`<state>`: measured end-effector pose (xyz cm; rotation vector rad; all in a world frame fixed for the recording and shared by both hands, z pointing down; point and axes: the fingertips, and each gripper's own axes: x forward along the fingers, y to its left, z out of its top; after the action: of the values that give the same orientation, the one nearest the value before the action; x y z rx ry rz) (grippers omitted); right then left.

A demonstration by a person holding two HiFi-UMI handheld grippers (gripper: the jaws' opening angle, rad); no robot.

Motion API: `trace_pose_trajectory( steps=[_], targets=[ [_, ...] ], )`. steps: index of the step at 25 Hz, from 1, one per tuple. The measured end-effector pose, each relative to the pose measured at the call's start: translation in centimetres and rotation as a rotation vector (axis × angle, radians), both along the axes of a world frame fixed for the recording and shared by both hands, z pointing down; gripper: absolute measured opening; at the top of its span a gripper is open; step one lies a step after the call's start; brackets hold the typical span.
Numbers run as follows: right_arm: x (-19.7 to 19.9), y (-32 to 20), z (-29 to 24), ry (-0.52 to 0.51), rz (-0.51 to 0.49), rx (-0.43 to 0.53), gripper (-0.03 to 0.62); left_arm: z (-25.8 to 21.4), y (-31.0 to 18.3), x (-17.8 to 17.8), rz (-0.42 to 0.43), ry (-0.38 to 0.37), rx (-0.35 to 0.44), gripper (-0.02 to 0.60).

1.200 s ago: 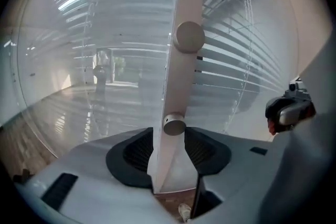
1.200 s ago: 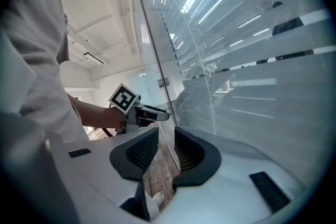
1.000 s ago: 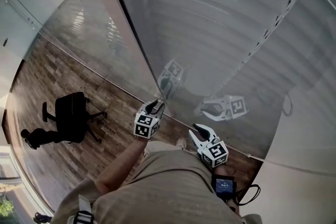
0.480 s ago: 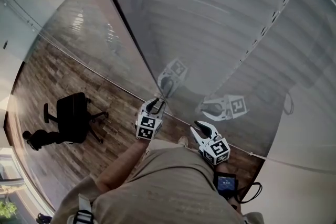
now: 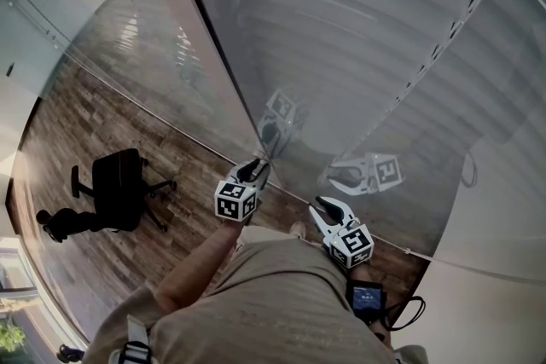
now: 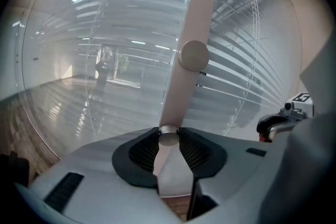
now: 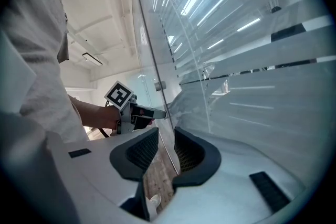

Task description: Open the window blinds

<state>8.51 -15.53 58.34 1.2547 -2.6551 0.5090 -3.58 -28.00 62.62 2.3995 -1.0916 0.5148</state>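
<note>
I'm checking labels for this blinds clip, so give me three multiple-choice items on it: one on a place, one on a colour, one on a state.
1. Where is the small metal knob?
A. between the left gripper's jaws
B. lying on a desk
C. hanging from a cord

2. What colour is the office chair?
A. red
B. black
C. white

3. How do the right gripper's jaws stand?
A. shut on a cord
B. shut on a slat
C. apart, with nothing between them

Answers:
1 A: the left gripper view shows both pads against the knob.
2 B: the head view shows it black against the wood floor.
3 C: the right gripper view shows an empty gap between the pads.
</note>
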Motion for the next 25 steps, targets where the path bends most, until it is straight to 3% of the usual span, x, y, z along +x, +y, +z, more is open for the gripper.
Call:
trace_pose_trajectory(
  steps=[2,7,11,16,21,25],
  targets=[
    [-0.1,0.1,0.1,0.001,-0.003,0.000,0.103,0.1,-0.1,-0.1,-0.006,0.050,-0.043,0.133],
    [-0.3,0.4,0.3,0.005,-0.002,-0.006,0.103,0.3,-0.4,-0.5,-0.059,0.311,-0.216,0.133],
    [-0.3,0.4,0.3,0.003,-0.003,-0.009,0.103,0.3,-0.5,-0.5,-0.076,0.429,-0.295,0.133],
    [-0.2,0.5,0.1,0.004,-0.011,-0.014,0.103,0.0,-0.6,-0.3,-0.109,0.635,-0.432,0.133],
    [-0.6,0.7,1.8,0.002,-0.008,-0.008,0.103,1.8,-0.5,-0.9,-0.122,0.739,-0.502,0.133],
    [-0.4,0.7,2.2,0.001,-0.008,-0.006,0.103,2.2,-0.6,-0.6,-0.127,0.863,-0.579,0.133]
  ],
)
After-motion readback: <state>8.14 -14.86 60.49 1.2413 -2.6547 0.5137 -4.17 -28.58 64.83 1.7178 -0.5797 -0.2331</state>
